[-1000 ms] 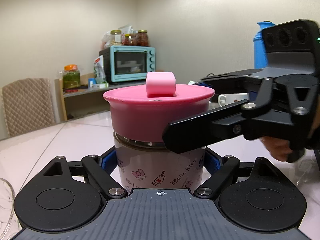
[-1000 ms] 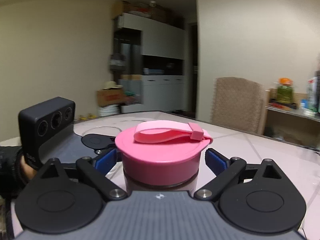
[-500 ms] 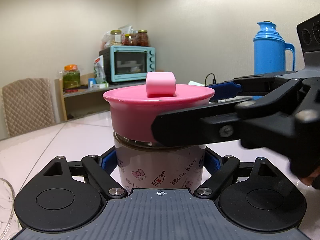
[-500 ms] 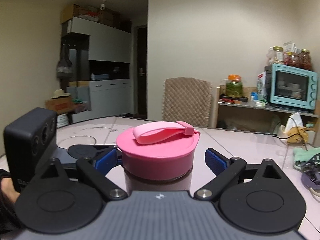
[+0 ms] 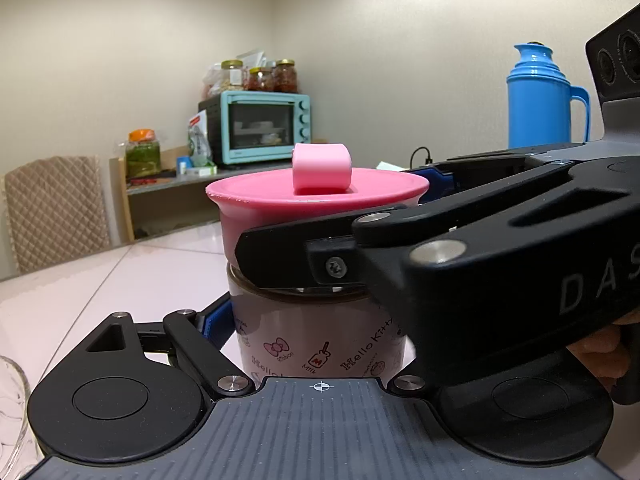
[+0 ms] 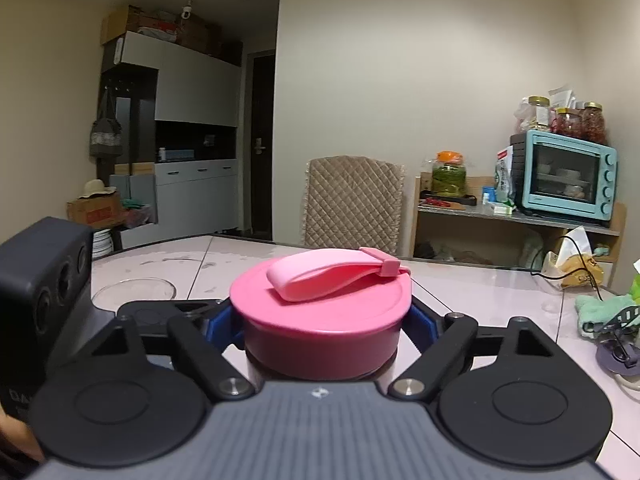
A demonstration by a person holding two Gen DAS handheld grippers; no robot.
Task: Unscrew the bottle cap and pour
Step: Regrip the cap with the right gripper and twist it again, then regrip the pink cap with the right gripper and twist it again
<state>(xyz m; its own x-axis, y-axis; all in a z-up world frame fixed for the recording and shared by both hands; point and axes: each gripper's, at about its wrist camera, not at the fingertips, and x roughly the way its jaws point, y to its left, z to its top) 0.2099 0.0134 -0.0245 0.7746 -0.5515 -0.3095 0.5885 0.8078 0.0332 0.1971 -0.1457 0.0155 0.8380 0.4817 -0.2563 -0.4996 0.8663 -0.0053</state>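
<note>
The right hand-held gripper [image 6: 322,322] is clamped on the pink cap [image 6: 320,300], while the left hand-held gripper [image 5: 316,320] grips the bottle [image 5: 320,332] upright on the worktop [image 6: 480,292]. The cap looks still seated; unscrewing and pouring remain.

The bottle [image 5: 316,344] stands hemmed in: the left gripper [image 5: 316,332] closes on its body from both sides, and the right gripper [image 6: 322,320] clamps the pink cap [image 6: 320,312] above, its black fingers [image 5: 304,256] crossing the front of the cap. Over the cap only the strap loop [image 6: 332,276] rises; the air above it is free. A glass dish [image 6: 134,290] sits near on the surface [image 6: 480,300], on the left gripper's side. Cloth and a cable [image 6: 600,308] clutter the opposite side.
</note>
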